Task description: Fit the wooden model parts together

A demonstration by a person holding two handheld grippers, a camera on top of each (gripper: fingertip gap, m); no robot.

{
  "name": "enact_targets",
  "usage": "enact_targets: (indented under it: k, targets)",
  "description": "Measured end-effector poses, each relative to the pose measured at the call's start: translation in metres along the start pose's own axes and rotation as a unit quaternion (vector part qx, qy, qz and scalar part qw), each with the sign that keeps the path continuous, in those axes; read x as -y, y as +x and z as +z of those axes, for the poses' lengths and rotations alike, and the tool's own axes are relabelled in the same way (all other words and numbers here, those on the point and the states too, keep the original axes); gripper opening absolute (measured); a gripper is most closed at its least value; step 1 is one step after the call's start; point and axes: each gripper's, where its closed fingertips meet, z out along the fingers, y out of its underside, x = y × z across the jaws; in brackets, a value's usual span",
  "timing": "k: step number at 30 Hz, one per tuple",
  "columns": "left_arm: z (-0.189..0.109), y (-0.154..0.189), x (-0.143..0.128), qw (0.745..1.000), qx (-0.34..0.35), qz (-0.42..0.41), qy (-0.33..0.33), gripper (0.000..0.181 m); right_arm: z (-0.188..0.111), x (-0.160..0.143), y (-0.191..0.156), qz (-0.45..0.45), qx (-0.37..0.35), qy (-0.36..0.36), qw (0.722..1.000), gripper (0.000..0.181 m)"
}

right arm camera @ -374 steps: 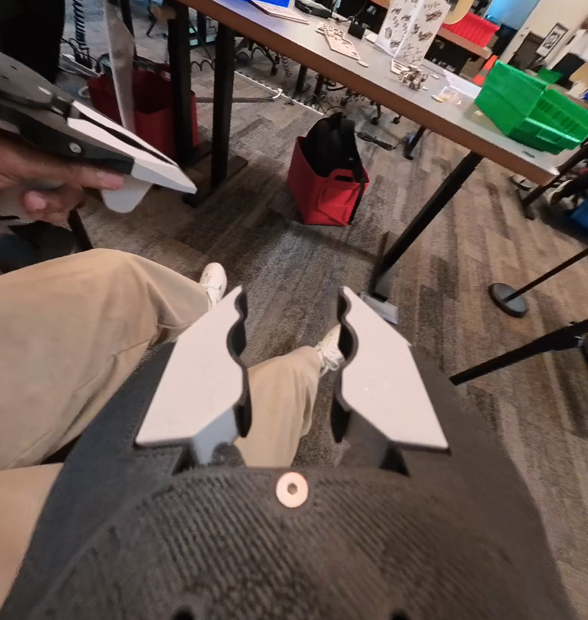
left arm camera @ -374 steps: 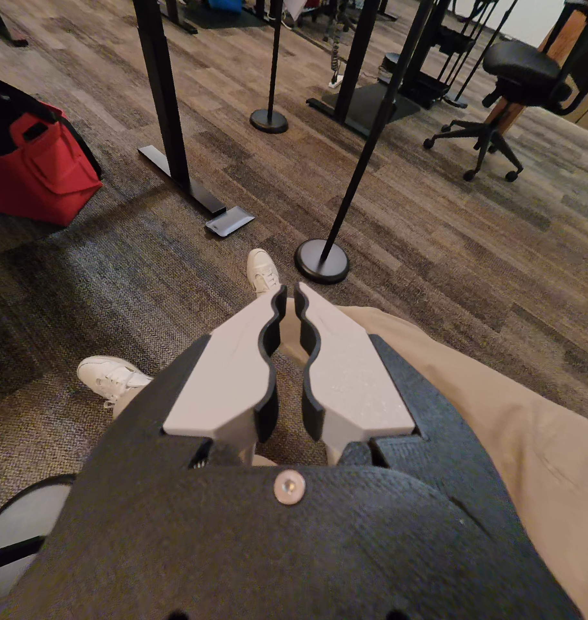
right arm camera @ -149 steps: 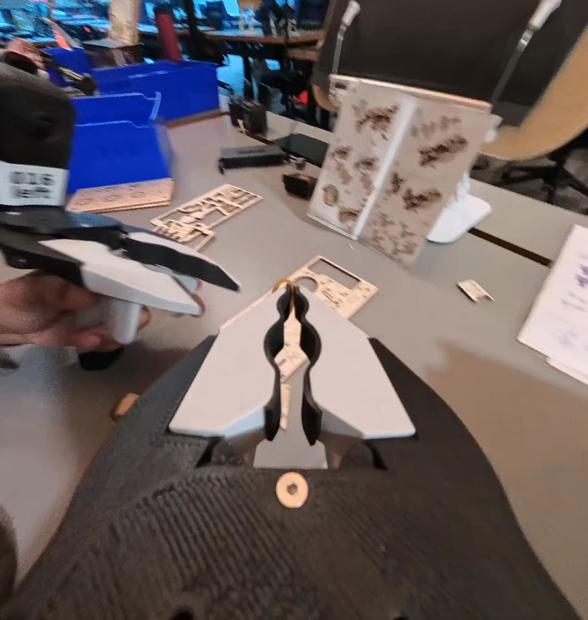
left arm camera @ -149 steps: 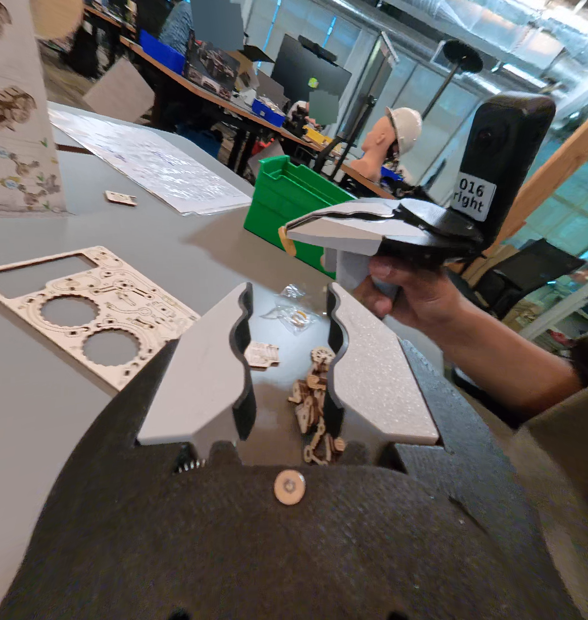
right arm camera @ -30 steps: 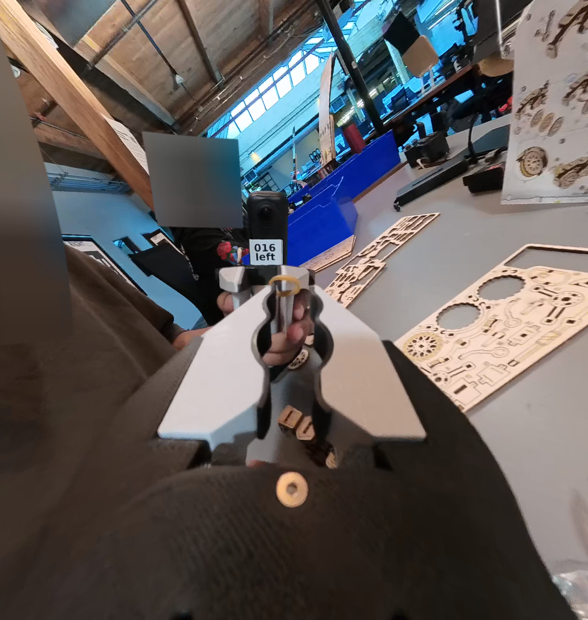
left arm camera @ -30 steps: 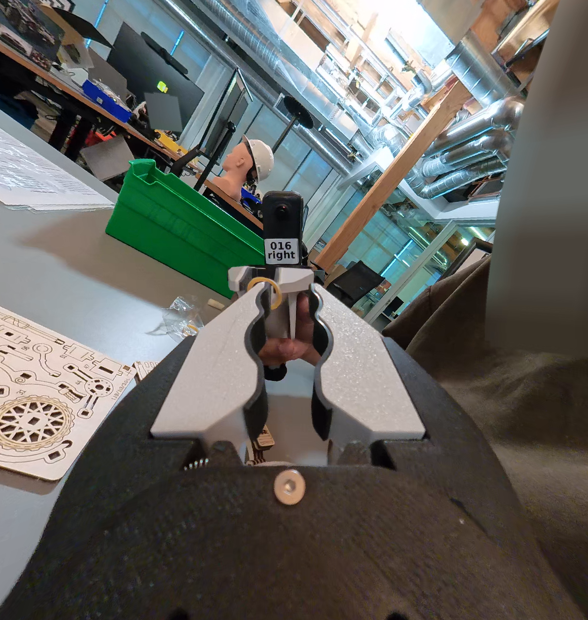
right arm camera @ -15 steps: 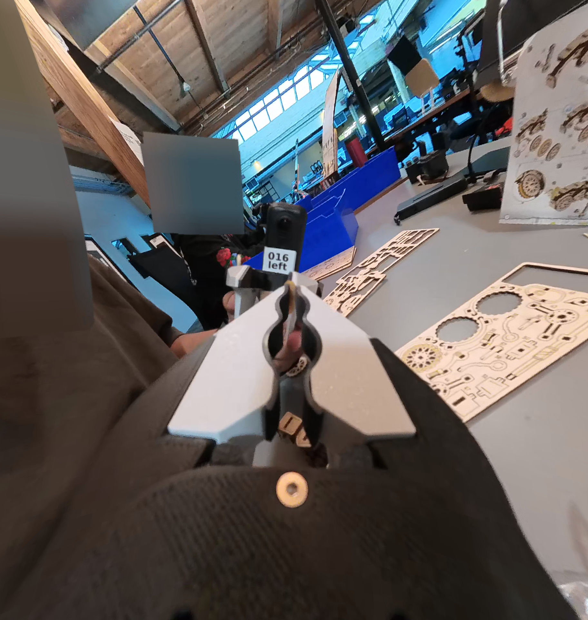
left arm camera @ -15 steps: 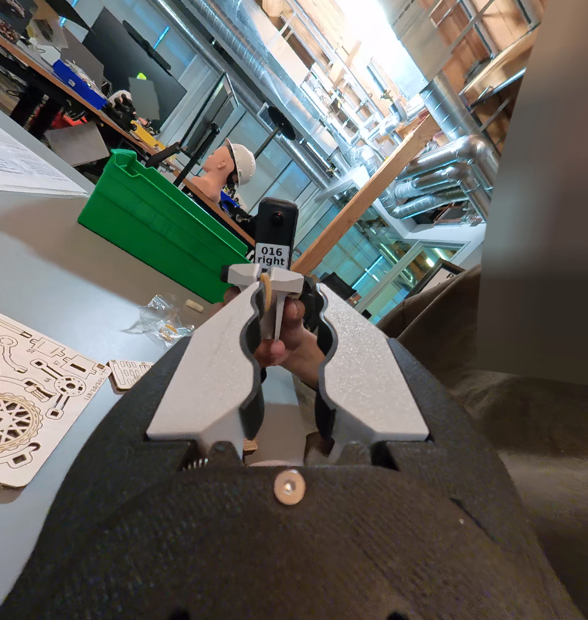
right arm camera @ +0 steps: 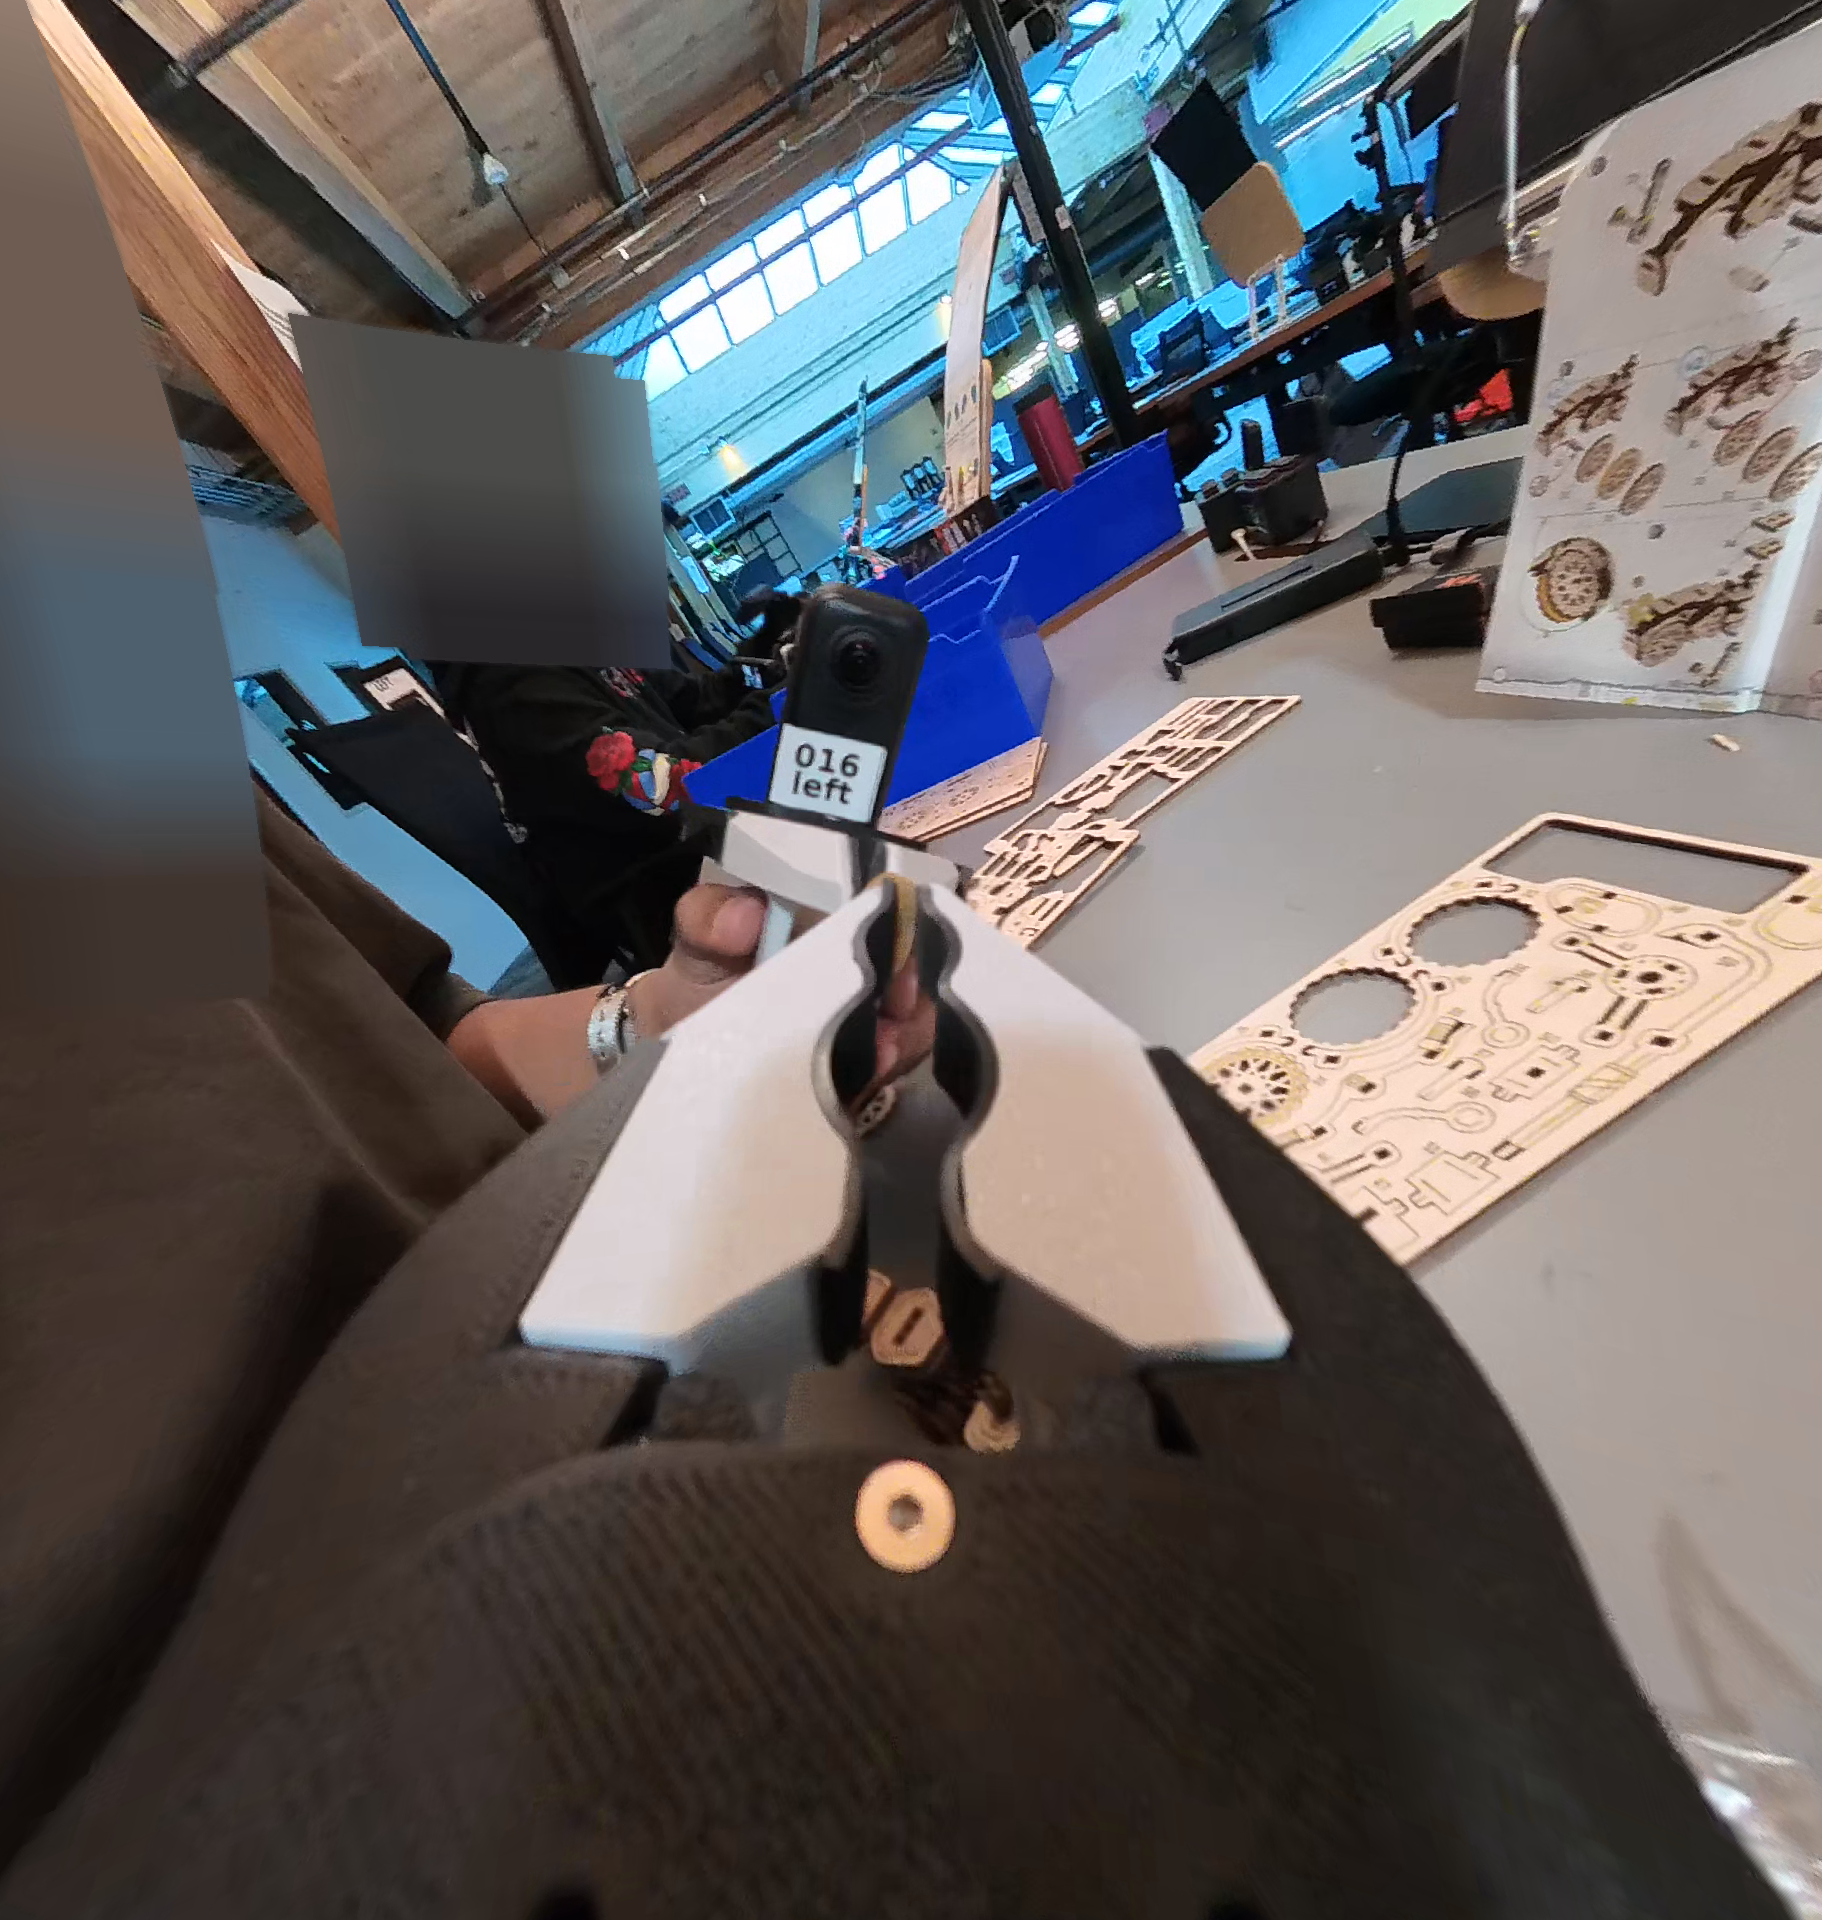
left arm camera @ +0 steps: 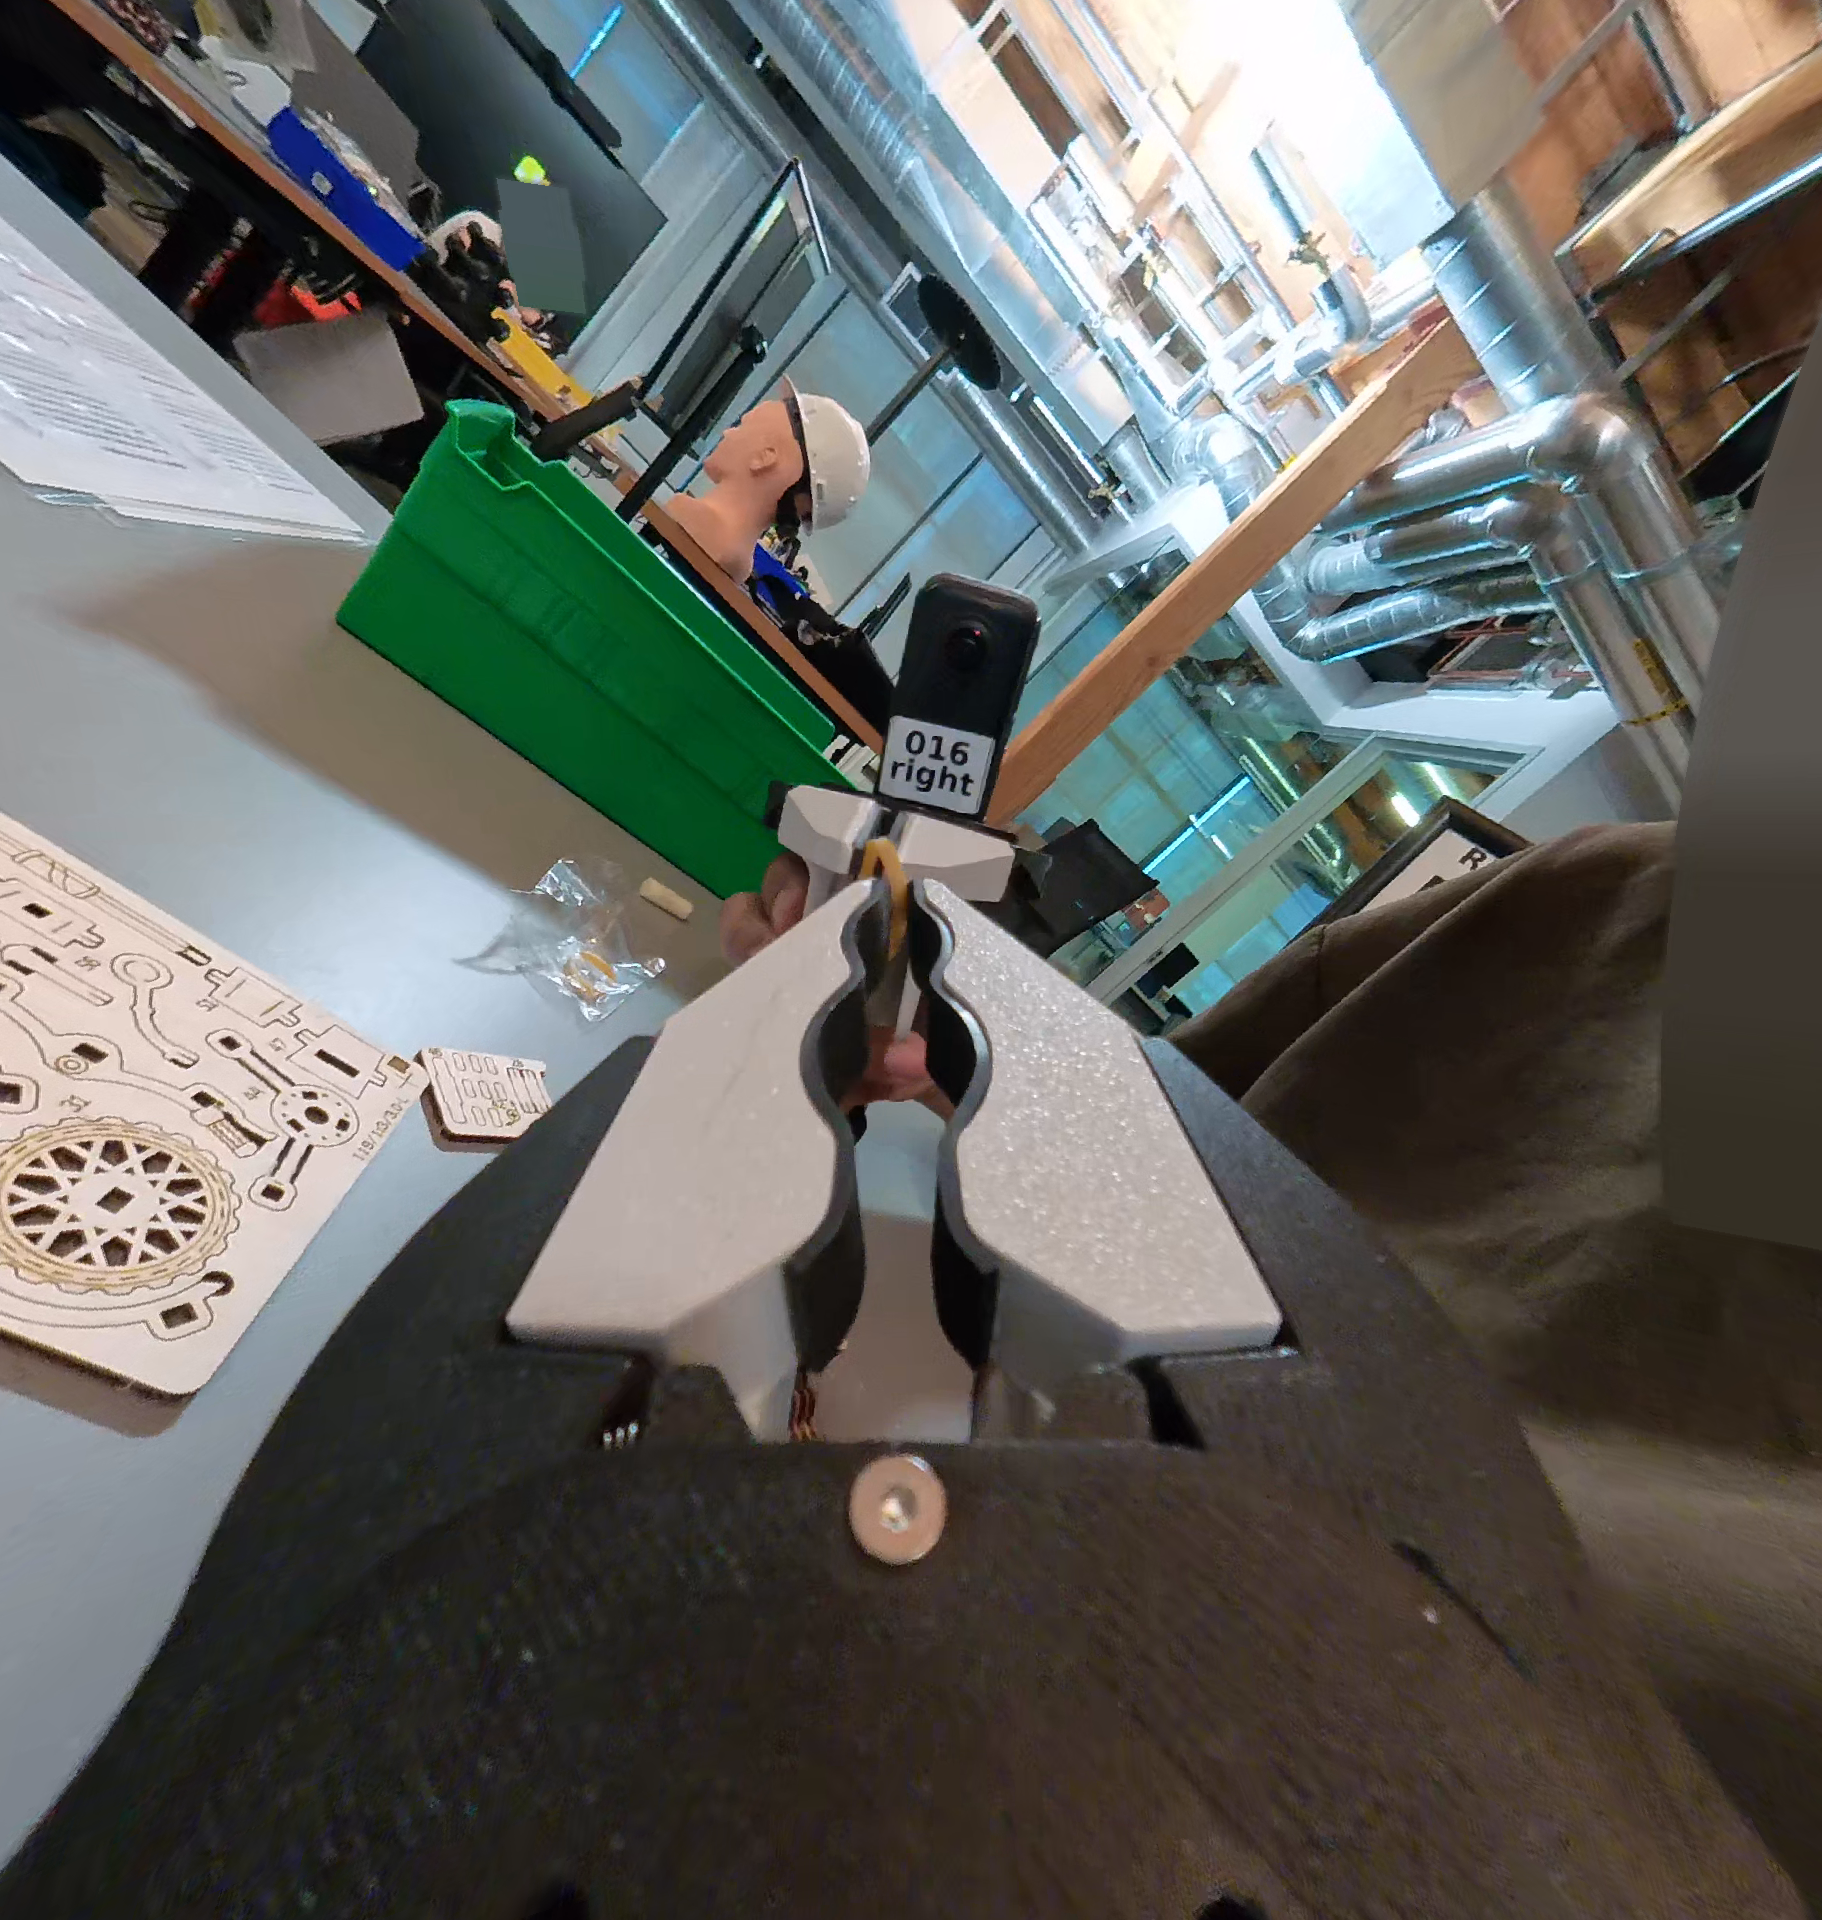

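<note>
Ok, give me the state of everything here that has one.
left tongs, shut on the wooden ring.
right tongs, shut on the same ring, seen edge-on.
wooden ring, pinched between both tongs.
wooden sheet, flat on the table, two round parts already out.
green bin, upright, contents hidden.

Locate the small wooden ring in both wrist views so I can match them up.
Left wrist view: wooden ring just above centre, at the left gripper fingertips, in front of the right gripper.
Right wrist view: the ring just above centre, edge-on at the right gripper fingertips.
Shared landmark: the laser-cut sheet with the spoked wheel.
</note>
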Motion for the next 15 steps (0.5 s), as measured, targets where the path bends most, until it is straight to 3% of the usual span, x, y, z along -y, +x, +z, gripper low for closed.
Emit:
enact_targets:
  k: [3, 6, 11, 15]
  targets:
    - [0.000, -0.004, -0.001, 1.000, 0.012, 0.004, -0.004, 0.000, 0.000, -0.002, 0.005, -0.021, -0.023, -0.007, 0.999, 0.004]
    - [-0.002, -0.006, 0.002, 1.000, 0.015, -0.010, 0.005, 0.001, 0.001, -0.002, 0.013, -0.043, -0.058, -0.009, 0.997, 0.024]
    - [-0.005, -0.009, 0.008, 0.999, 0.011, -0.039, 0.029, 0.000, -0.004, 0.007, 0.013, -0.207, -0.124, -0.001, 0.970, 0.009]
    - [-0.005, -0.008, 0.010, 0.998, 0.002, -0.052, 0.038, 0.001, -0.002, 0.011, -0.005, -0.308, -0.130, 0.026, 0.942, 0.003]
